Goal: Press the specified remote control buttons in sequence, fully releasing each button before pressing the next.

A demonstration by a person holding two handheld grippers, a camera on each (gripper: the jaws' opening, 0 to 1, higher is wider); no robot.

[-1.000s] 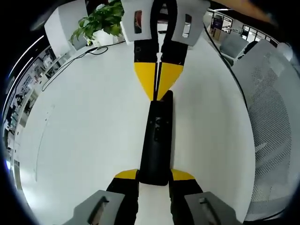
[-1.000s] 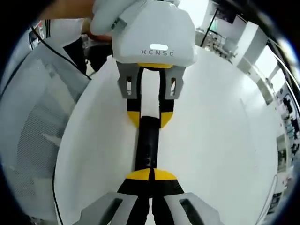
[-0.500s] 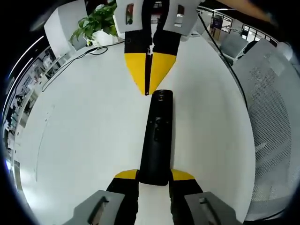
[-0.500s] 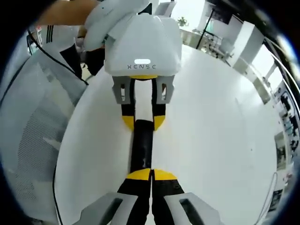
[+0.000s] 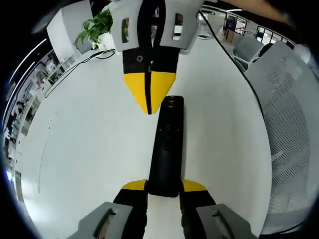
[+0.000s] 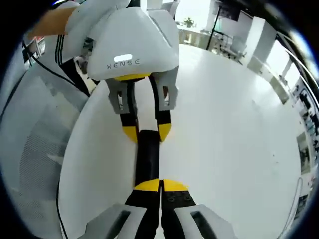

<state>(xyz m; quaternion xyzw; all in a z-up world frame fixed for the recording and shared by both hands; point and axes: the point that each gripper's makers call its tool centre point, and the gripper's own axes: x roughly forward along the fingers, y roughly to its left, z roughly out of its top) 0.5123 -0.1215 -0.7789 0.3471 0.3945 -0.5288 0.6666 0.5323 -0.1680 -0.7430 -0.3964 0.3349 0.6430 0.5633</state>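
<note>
Remote lies lengthwise, left claw clamping its near end (right claw pinched together).

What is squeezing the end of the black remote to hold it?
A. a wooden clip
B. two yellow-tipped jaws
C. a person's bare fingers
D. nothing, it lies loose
B: the left gripper has its yellow-tipped jaws on either side of the black remote at its near end.

bare white table open on both sides of remote, potted plant at far edge
</note>
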